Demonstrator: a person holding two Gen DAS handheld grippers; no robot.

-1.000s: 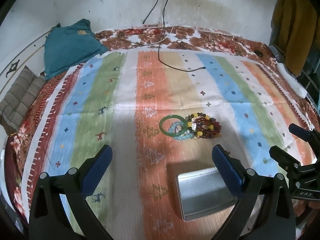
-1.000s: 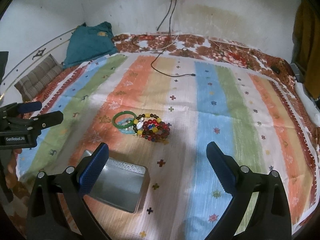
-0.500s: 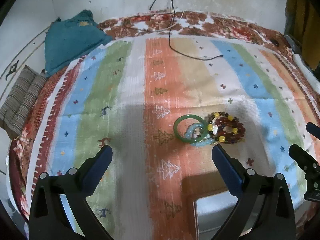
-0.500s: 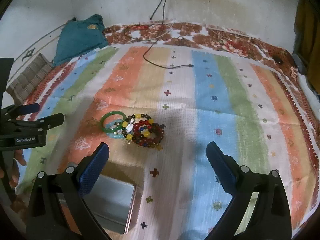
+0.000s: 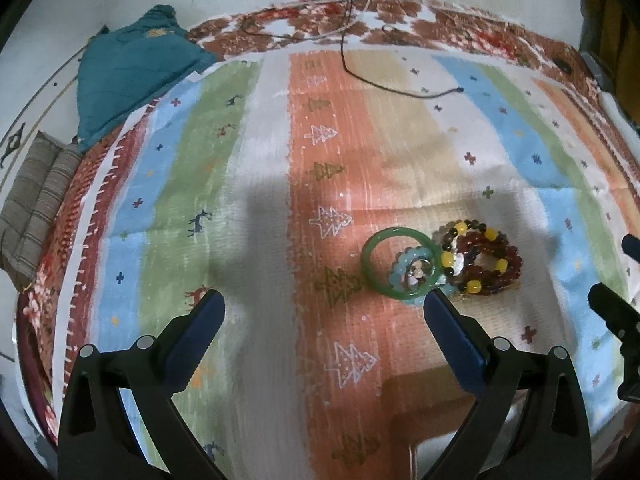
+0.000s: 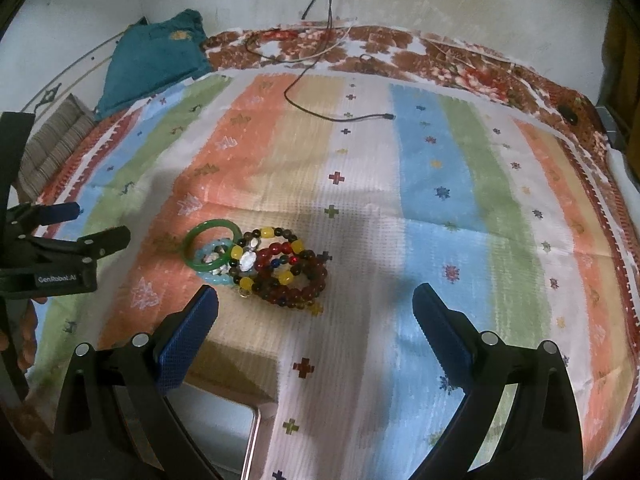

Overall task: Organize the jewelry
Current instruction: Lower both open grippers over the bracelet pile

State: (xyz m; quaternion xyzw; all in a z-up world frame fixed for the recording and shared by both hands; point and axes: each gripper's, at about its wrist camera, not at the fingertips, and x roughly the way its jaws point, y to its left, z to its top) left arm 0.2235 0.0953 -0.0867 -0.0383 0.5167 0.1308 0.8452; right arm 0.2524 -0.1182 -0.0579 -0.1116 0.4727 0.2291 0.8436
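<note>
On striped cloth (image 6: 420, 184): one green bangle (image 6: 192, 258), several beaded bracelets (image 6: 288, 276).

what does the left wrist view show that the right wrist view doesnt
Only the left wrist view shows the left claw head-on, open, and the right claw's tips at its right edge.

Only the right wrist view shows the right claw head-on, open, the metal tin clearly, and fingers holding the left tool.

Both show the green bangle, the beaded bracelets, the striped cloth, the teal pillow and the black cable.
</note>
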